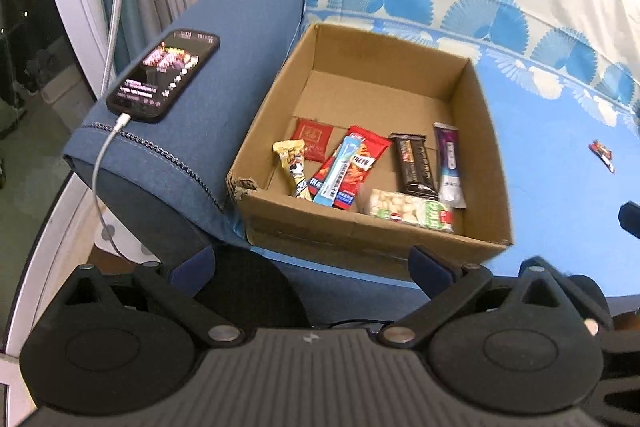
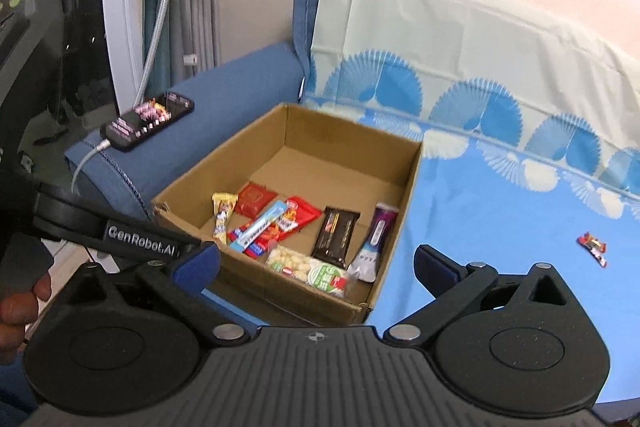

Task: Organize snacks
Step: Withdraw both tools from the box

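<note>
Snacks are seen gathered in the cardboard box (image 1: pixel 486 131) in the left wrist view, the box standing on the blue patterned cover (image 1: pixel 560 163) just beside the sofa armrest (image 1: pixel 192 131). Seven packets can be counted inside: one yellow bar (image 1: pixel 294 169), one red square sachet (image 1: pixel 314 143), one red packet (image 1: pixel 362 163) with one light blue stick (image 1: pixel 338 173) laid across it, one dark brown bar (image 1: pixel 414 165), one purple and silver pouch (image 1: pixel 450 165) and one clear bag of pale pieces (image 1: pixel 408 209). One small red wrapper (image 1: pixel 602 155) lies outside on the cover, well apart from the box. One phone (image 1: pixel 166 75) on a cable rests on the armrest. The left gripper (image 1: pixel 316 269) is held near the box's front wall with its fingers spread wide and nothing between them.

From the right wrist view the same seven packets are counted in the box (image 2: pixel 408 195), crowded toward its near end, the far half being bare. The single red wrapper (image 2: pixel 594 247) is seen on the cover (image 2: pixel 500 227), to the right of the box. The right gripper (image 2: pixel 316 263) is likewise spread open and empty, and the left gripper's arm (image 2: pixel 120 235) crosses the lower left.

The task is judged nearly finished: seven items are boxed, and one wrapper appears left to be collected.
</note>
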Action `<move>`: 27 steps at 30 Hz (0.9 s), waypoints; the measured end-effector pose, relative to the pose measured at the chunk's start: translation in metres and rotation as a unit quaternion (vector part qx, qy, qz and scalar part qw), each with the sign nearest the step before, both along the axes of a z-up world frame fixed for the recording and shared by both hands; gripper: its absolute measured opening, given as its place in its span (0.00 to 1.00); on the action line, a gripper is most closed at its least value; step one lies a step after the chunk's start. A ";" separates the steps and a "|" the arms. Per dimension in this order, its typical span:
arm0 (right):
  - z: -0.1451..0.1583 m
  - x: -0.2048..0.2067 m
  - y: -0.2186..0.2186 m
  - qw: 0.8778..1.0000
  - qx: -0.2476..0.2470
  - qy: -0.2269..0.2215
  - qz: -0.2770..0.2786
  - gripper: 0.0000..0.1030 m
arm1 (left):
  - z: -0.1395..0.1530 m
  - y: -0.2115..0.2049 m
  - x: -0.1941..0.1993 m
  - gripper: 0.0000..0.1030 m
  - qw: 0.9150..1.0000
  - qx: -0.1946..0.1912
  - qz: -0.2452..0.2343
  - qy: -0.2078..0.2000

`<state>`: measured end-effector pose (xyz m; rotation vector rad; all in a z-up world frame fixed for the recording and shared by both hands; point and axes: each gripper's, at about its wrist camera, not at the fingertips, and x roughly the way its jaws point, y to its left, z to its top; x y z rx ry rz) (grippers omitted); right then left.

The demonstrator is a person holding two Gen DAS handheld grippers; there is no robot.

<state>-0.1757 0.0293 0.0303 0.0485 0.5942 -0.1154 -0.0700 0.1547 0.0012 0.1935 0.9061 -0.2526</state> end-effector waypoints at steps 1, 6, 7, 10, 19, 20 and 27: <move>0.002 -0.005 0.000 1.000 0.000 -0.005 -0.002 0.99 | 0.003 -0.001 -0.006 1.00 1.000 0.001 -0.003 -0.006; 0.010 -0.028 0.000 0.999 -0.001 -0.032 -0.006 0.99 | 0.016 -0.003 -0.027 1.00 1.000 0.003 -0.007 -0.027; 0.011 -0.032 -0.001 0.999 0.000 -0.037 -0.006 0.99 | 0.017 -0.003 -0.030 1.00 1.000 0.004 -0.008 -0.029; 0.014 -0.043 -0.003 0.999 0.002 -0.051 -0.008 0.99 | 0.023 -0.006 -0.038 1.00 0.999 0.009 -0.011 -0.037; 0.015 -0.067 -0.029 0.995 0.020 -0.092 -0.035 0.99 | 0.032 -0.036 -0.048 1.00 0.998 0.039 -0.029 -0.047; 0.014 -0.069 -0.035 0.994 0.022 -0.095 -0.043 0.99 | 0.031 -0.045 -0.047 1.00 0.998 0.041 -0.034 -0.042; -0.015 -0.087 -0.122 0.984 0.048 -0.086 -0.146 0.99 | 0.021 -0.133 -0.036 1.00 0.994 0.062 -0.084 -0.020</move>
